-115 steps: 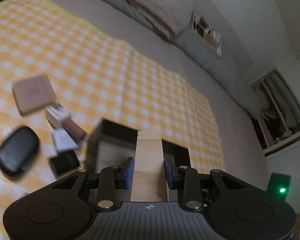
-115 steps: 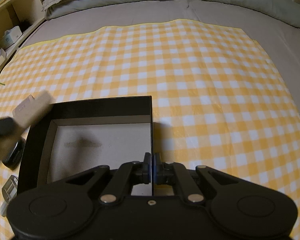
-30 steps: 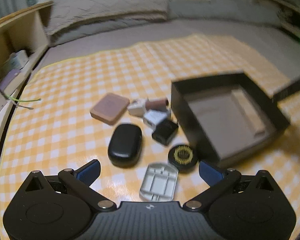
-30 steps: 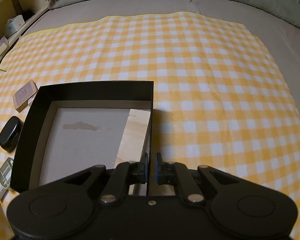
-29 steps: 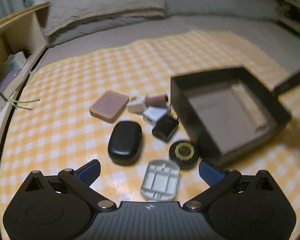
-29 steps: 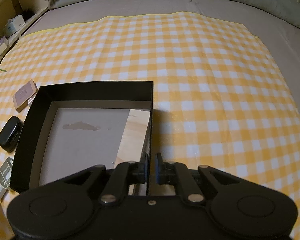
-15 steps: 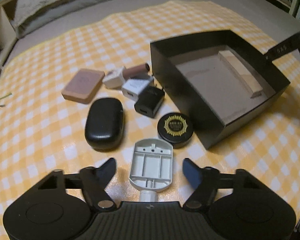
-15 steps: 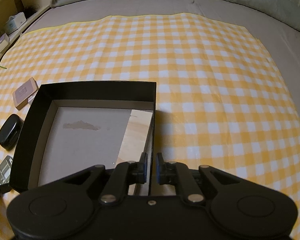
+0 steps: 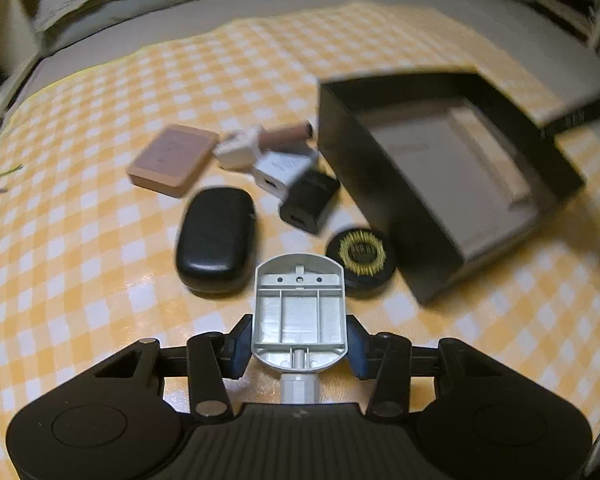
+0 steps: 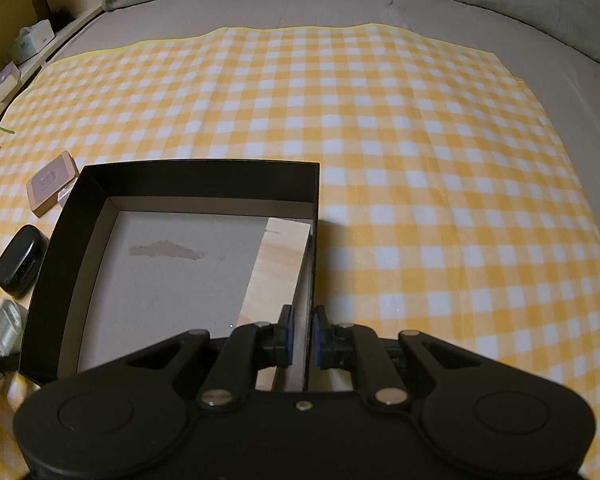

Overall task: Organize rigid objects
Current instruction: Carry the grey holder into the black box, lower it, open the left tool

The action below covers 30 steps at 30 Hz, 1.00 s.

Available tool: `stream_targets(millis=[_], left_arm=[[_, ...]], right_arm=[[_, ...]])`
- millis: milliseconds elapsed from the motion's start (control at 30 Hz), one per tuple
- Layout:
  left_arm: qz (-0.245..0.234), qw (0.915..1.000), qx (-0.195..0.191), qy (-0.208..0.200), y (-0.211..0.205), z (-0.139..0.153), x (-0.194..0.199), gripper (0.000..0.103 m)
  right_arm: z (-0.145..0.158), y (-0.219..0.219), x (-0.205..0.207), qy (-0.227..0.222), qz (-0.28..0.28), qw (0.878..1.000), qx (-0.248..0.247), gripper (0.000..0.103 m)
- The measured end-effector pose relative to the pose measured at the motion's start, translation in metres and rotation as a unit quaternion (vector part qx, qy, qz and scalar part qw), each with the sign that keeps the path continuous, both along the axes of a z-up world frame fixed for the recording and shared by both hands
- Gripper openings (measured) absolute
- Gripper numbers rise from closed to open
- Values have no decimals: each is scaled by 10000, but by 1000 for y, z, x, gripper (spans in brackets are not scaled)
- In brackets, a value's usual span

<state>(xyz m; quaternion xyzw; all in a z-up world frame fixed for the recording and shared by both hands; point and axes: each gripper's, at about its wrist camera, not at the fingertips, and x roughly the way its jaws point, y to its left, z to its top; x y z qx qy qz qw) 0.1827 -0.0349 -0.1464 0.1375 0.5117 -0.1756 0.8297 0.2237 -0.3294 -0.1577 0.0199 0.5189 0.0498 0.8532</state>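
At lower centre, the left gripper (image 9: 299, 346) has closed its pads on a grey ribbed plastic tray (image 9: 300, 308). The right gripper (image 10: 301, 334) pinches the right wall of the black open cardboard box (image 10: 196, 176) — a pale wooden block (image 10: 278, 268) lies inside, along that wall.

My right gripper (image 10: 301, 336) sat at the black box's (image 10: 196, 178) right wall, a finger on each side with a thin gap showing, so I couldn't really tell if it was pinching. Inside, a wooden block (image 10: 278, 268) lay along that wall on the grey cardboard floor. Left of the box on the yellow checked cloth (image 10: 420, 160) were a tan square case (image 10: 50, 188), a black oval case (image 10: 20, 266), and a grey blurry thing (image 10: 4, 326) at the edge.
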Motion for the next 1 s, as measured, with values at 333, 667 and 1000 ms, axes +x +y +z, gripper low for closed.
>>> stream_targets(millis=[333, 667, 1000], left_arm=[[920, 9883, -1170, -342, 15, 49, 7, 48], [962, 9698, -2213, -357, -48, 72, 25, 48], [1144, 9705, -2107, 246, -128, 21, 61, 48]], right_arm=[[-5, 1, 3, 35, -23, 10000, 23, 6], [7, -16, 10, 32, -171, 9995, 256, 3], [16, -41, 0, 6, -214, 9987, 472, 3]])
